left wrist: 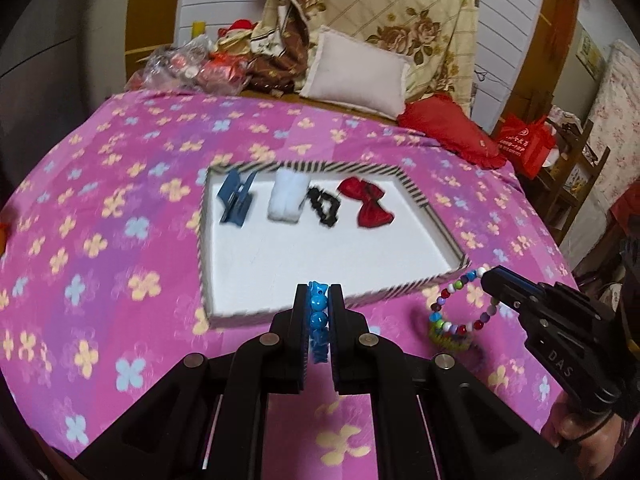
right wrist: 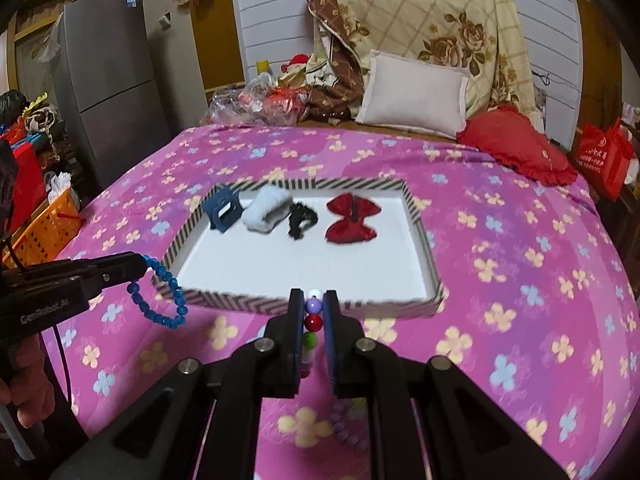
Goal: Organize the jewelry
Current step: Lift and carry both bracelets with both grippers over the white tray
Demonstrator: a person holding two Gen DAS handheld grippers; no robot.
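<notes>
Left hand-held gripper: clamped on blue bracelet.
Right hand-held gripper: clamped on multicolour bracelet.
Risk: dangling loops snagging tray rim.

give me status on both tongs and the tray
Left tongs shut on blue bead bracelet. Right tongs shut on multicolour bead bracelet. Both short of striped tray; its near half bare, nothing blocking.

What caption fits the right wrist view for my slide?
Right gripper holds a multicolored bead bracelet before the striped tray, left gripper alongside dangling a blue bead bracelet.
</notes>
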